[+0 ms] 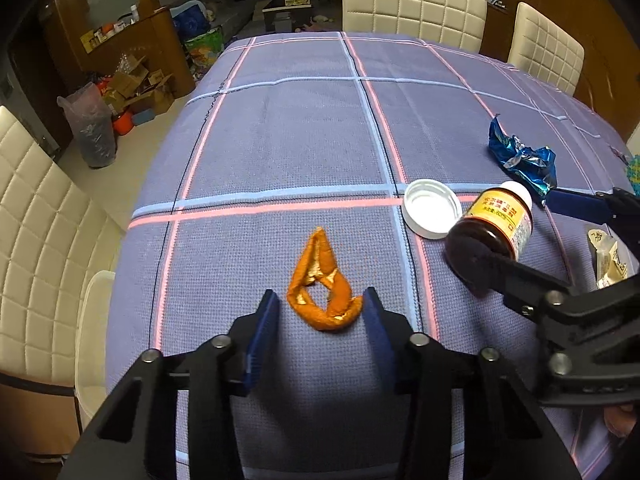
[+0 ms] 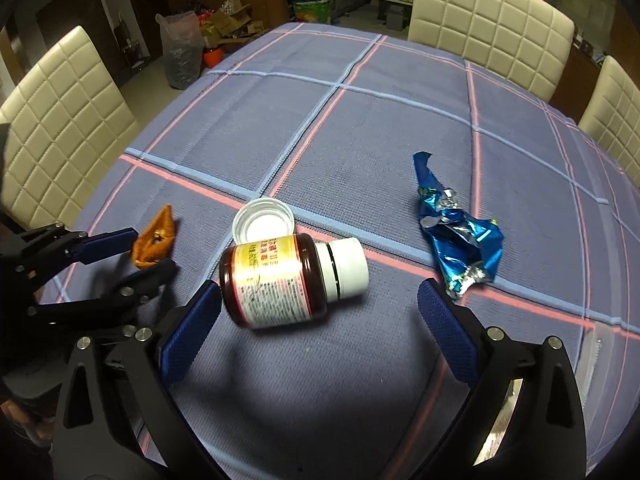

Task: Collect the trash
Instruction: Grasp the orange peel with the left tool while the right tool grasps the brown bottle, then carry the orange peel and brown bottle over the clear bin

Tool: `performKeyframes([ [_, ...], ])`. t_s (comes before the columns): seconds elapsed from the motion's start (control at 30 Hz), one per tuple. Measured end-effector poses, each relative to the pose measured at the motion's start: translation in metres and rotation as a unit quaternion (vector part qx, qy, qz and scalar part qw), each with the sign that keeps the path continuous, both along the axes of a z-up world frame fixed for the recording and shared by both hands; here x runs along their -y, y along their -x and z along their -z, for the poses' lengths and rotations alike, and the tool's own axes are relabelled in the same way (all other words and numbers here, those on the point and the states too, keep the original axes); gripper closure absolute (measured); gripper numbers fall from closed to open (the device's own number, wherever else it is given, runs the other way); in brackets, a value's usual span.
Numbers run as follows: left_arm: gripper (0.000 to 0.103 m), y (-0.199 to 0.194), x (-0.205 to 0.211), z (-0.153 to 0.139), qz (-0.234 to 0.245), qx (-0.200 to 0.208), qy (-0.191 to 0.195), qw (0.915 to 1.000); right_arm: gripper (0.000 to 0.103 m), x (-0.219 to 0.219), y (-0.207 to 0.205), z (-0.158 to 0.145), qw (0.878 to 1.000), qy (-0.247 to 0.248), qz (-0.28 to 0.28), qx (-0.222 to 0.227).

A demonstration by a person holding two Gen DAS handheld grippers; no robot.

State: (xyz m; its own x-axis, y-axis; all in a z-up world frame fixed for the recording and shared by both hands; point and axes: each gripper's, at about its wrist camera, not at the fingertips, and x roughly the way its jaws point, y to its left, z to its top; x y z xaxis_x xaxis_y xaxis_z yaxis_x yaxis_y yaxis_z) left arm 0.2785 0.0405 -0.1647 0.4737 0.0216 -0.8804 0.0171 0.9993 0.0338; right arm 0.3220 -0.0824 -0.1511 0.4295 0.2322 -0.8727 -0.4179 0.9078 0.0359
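- We are holding the left gripper (image 1: 322,312) low over the table, its blue pads (image 1: 262,336) standing a little apart on either side of the near end of the orange peel (image 1: 320,286); the right pad looks to be touching the peel's edge, the left pad is just clear of it, so we are not gripping it
- We are holding the right gripper (image 2: 320,308) with its jaws spread wide, the brown pill bottle (image 2: 280,280) lying on its side between the fingers, the left pad (image 2: 190,328) just beside the bottle's base and the right pad well apart from the white cap end; nothing is being held
- A loose white lid (image 2: 264,222) is lying open side up, touching the far side of the bottle
- A crumpled blue foil wrapper (image 2: 456,236) is lying to the right of the bottle, just beyond the right gripper's right finger
- We are seeing a pale printed packet (image 1: 608,260) at the right edge of the left view, partly hidden by the right gripper
- All of it is resting on the purple checked tablecloth (image 1: 300,132), with cream quilted chairs (image 1: 412,0) standing around the table
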Motion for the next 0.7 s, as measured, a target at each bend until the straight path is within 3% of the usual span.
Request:
performKeyframes([
  [0.07,0.064,-0.001,-0.001,0.0,0.002,0.001,0.003,1.0,0.008,-0.002,-0.002,0.004,1.0,0.002,-0.002,-0.003],
  [0.13,0.064,-0.001,-0.001,0.0,0.004,0.002,0.003,1.0,0.028,-0.002,-0.003,0.009,1.0,0.002,-0.003,-0.01],
  [0.17,0.066,-0.001,-0.001,0.0,0.005,0.002,0.002,1.0,0.033,-0.003,-0.004,0.011,1.0,0.0,-0.005,-0.02],
  [0.4,0.075,0.005,0.0,-0.002,0.007,-0.002,0.005,1.0,0.033,0.002,0.001,0.012,1.0,0.001,0.009,-0.02],
  [0.7,0.077,0.034,-0.007,-0.009,0.008,-0.005,0.019,0.9998,0.033,0.009,0.026,-0.003,1.0,0.009,0.014,-0.01],
])
